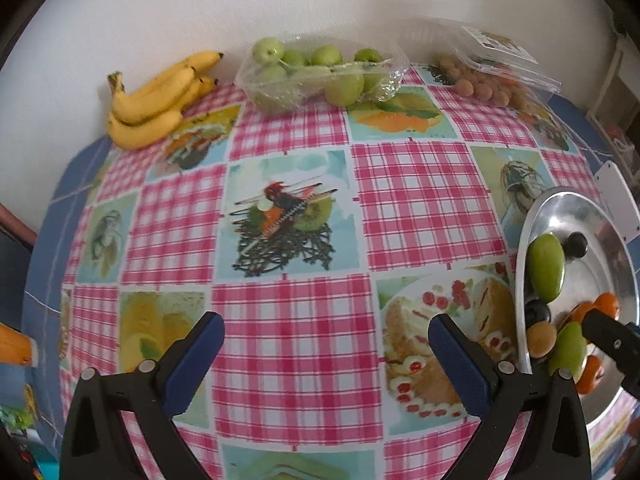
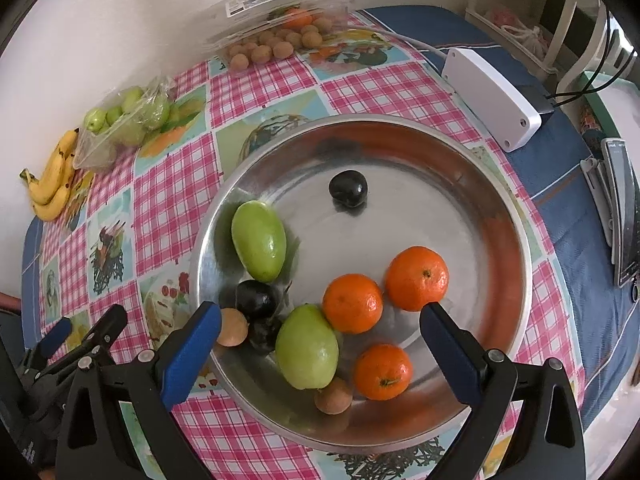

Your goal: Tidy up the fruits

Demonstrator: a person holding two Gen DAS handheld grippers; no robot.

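Note:
A round metal tray (image 2: 400,122) holds two green fruits (image 2: 259,240), three oranges (image 2: 417,278), dark plums (image 2: 348,194) and small brown fruits (image 2: 333,397). My right gripper (image 2: 320,336) hangs open above the tray's near side, nothing between its pads. My left gripper (image 1: 326,340) stands open over bare tablecloth, left of the tray (image 1: 524,240). At the far edge by the wall lie bananas (image 1: 156,96), a plastic bag of green fruits (image 1: 316,76) and a clear box of brown fruits (image 1: 492,76).
The table wears a pink checked cloth (image 1: 296,320) with food pictures. A white box with a cable (image 2: 492,98) lies right of the tray, and a phone (image 2: 624,216) at the right edge. The wall runs behind the fruit.

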